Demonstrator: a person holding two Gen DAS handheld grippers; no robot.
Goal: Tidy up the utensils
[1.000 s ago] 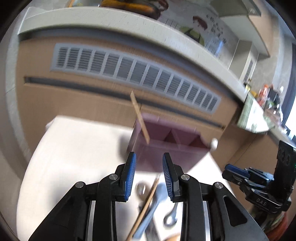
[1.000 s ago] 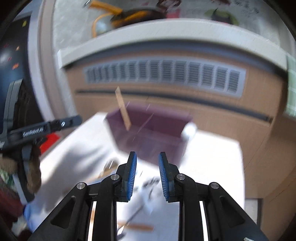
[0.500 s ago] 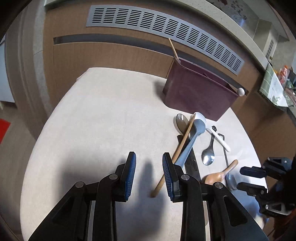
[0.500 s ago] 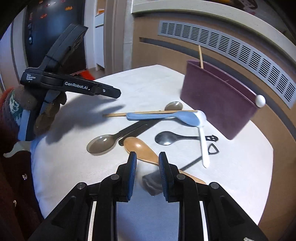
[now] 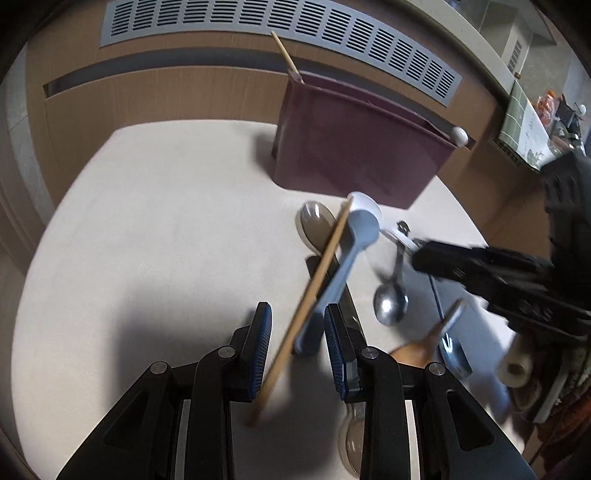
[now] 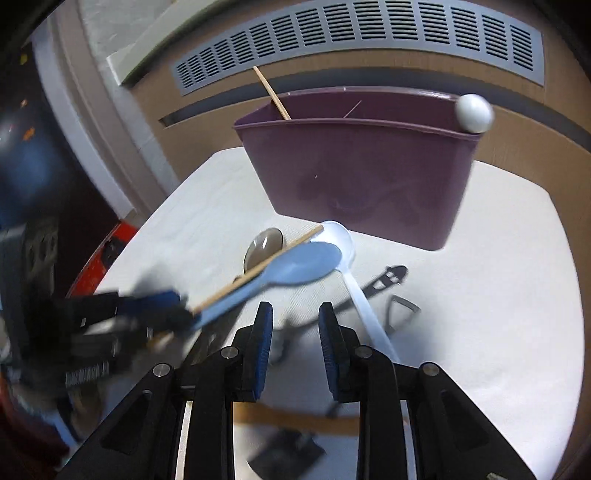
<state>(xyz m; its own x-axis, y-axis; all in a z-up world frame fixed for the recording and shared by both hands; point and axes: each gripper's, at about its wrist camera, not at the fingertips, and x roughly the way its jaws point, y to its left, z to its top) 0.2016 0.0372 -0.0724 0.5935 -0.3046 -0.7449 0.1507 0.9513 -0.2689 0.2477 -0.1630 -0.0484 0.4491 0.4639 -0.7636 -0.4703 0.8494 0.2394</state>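
Note:
A wooden chopstick and a light-blue spoon lie crossed on the white table. My left gripper is open low over them, with both handles in the gap and the pads clear of them. My right gripper hangs over a blurred dark handle, its jaws opening with nothing pinched. A white spoon lies just right of it. The purple caddy stands behind, holding one chopstick and a white ball-ended utensil.
A metal spoon, a wooden spoon, a translucent brown spoon and a black handle lie among the pile. The two grippers are close together over it. A wood-panelled counter with a grey vent runs behind the table.
Both grippers have dropped and tilted down toward the utensil pile. The left now straddles the chopstick and blue spoon handle. The right has shifted forward from the wooden spoon toward the caddy.

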